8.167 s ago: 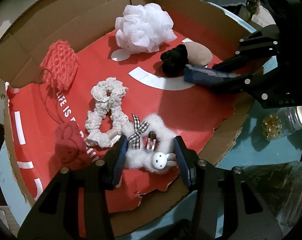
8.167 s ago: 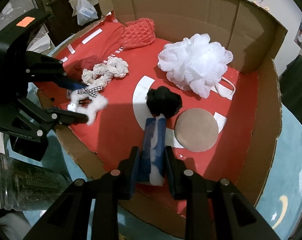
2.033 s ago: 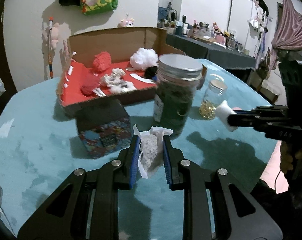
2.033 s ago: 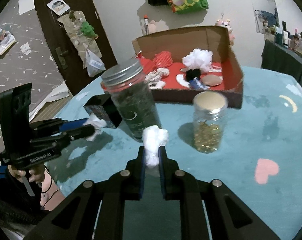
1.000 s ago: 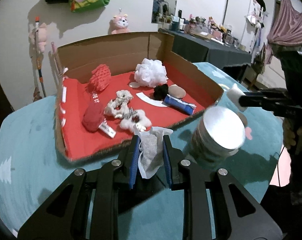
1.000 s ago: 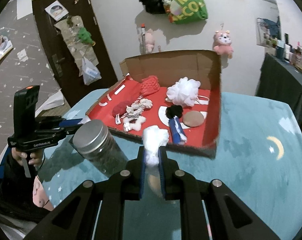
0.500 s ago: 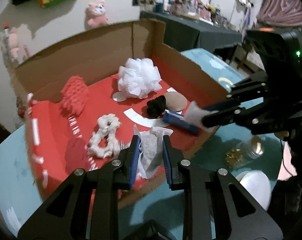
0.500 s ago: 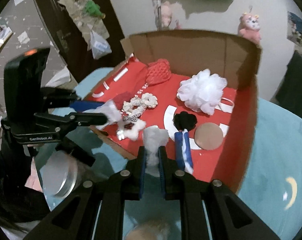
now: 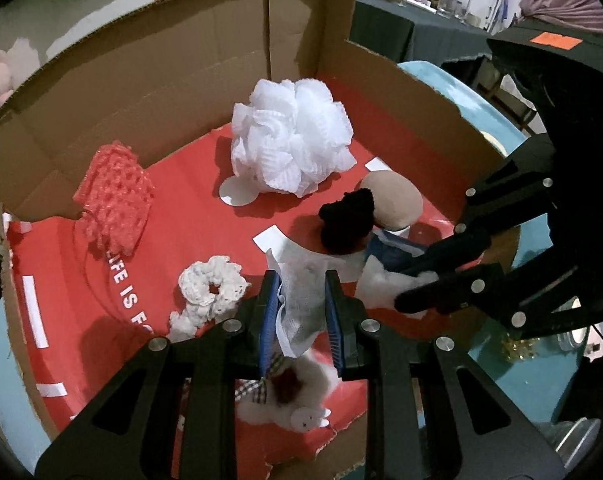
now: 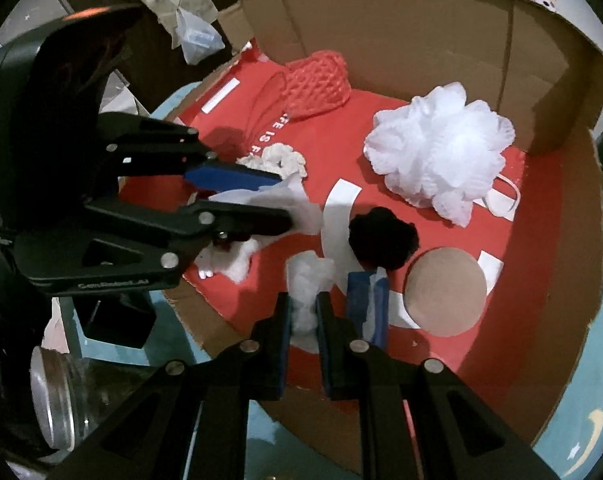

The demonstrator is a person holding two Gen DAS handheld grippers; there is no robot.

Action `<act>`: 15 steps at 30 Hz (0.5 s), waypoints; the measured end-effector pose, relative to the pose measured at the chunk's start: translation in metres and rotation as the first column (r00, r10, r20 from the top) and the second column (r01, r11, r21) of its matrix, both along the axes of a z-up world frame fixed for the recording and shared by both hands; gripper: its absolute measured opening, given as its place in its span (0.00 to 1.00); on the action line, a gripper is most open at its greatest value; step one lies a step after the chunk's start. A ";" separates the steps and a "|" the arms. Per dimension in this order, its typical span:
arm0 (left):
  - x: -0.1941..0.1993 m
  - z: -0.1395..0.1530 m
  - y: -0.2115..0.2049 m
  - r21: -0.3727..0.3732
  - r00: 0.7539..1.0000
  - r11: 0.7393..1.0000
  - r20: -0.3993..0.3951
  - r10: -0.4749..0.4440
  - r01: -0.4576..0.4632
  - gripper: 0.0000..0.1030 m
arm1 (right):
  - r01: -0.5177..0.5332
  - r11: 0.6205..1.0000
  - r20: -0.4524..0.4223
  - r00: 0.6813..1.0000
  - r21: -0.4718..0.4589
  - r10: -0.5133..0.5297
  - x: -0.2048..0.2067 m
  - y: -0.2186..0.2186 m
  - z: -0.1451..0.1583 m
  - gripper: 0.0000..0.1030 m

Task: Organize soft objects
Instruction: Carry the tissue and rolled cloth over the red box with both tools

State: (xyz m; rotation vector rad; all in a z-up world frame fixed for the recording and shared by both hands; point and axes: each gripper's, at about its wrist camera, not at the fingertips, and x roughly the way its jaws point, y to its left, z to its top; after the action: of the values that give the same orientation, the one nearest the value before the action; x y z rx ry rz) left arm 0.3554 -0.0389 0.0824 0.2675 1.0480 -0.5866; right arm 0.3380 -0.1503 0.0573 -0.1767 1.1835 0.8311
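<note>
Soft wipe (image 9: pixel 301 300) pinched in left claw (image 9: pixel 301 312), cotton wad (image 10: pixel 307 292) in right claw (image 10: pixel 303 320), both over cardboard box (image 9: pixel 181 92) near edge. Lower w/ care, release on bare red liner, clear of black pom (image 10: pixel 381 236).

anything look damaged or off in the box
The brown cardboard box has a ragged, torn near edge, and its red printed liner sheet is ripped along that same edge. The soft items inside look intact.
</note>
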 end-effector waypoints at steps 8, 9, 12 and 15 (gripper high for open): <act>0.009 -0.009 -0.007 0.042 0.999 0.999 -0.035 0.000 0.001 0.20 | -0.030 0.998 -0.023 0.999 -0.059 0.028 0.008 0.009 -0.012 0.14; 0.010 -0.012 -0.009 0.050 0.999 0.999 -0.041 0.002 0.000 0.20 | -0.033 0.997 -0.031 0.999 -0.066 0.031 0.009 0.010 -0.014 0.14; 0.015 -0.017 -0.013 0.064 0.998 0.998 -0.054 0.011 -0.008 0.20 | -0.035 0.996 -0.035 0.999 -0.077 0.032 0.009 0.010 -0.016 0.15; 0.020 -0.019 -0.015 0.059 0.998 0.998 -0.059 0.016 -0.012 0.21 | -0.040 0.996 -0.036 0.999 -0.084 0.037 0.009 0.010 -0.016 0.16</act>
State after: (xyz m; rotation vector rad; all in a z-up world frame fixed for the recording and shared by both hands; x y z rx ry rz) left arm 0.3758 -0.0540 0.0631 0.2952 1.1247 -0.5546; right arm 0.3465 -0.1400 0.0416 -0.2559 1.2515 0.8209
